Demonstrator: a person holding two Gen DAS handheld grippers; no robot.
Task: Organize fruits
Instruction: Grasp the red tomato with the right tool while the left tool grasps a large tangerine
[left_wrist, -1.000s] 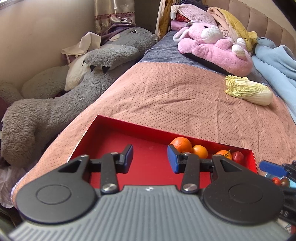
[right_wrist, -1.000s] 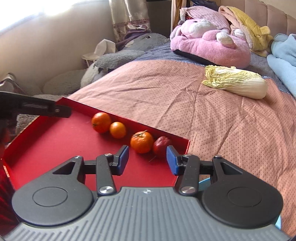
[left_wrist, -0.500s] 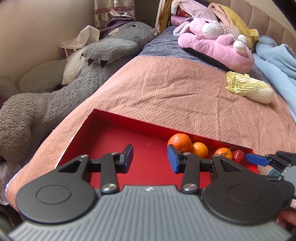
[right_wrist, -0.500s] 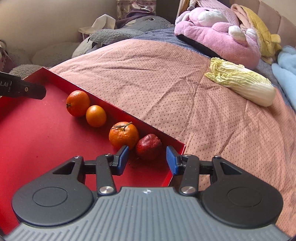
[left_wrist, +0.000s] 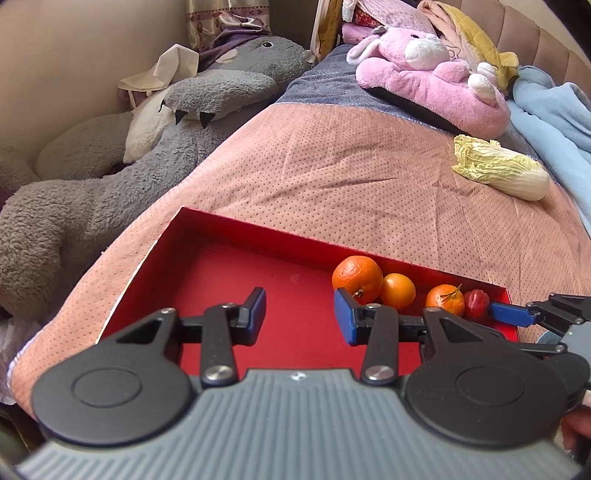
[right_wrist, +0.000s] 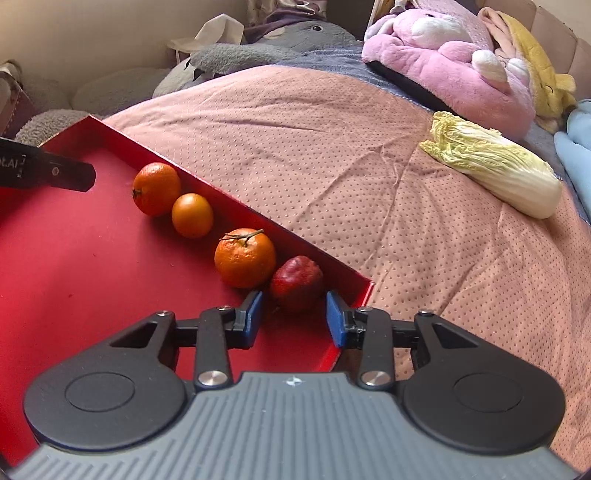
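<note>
A red tray (right_wrist: 74, 258) lies on the bed cover. Along its far wall sit three oranges (right_wrist: 156, 189) (right_wrist: 192, 215) (right_wrist: 245, 257) and a dark red fruit (right_wrist: 297, 282) in the right corner. My right gripper (right_wrist: 294, 319) hangs low over that corner. Its jaws are closing, with the red fruit's near side between the blue fingertips (right_wrist: 253, 317) and a gap left on each side. My left gripper (left_wrist: 300, 315) stands open over the bare tray floor (left_wrist: 221, 280), nothing between its fingers. In the left wrist view the red fruit (left_wrist: 476, 302) sits beside the right gripper's blue fingertip (left_wrist: 509, 314).
A napa cabbage (right_wrist: 495, 166) lies on the pink cover (right_wrist: 332, 147) to the right. A pink plush toy (right_wrist: 450, 62) and a light blue blanket (left_wrist: 554, 122) are beyond it. A big grey plush toy (left_wrist: 110, 177) lies along the bed's left edge.
My right gripper has sunk and closed in on the tray's right corner, and its jaws have narrowed around the red fruit. The left gripper has hardly moved.
</note>
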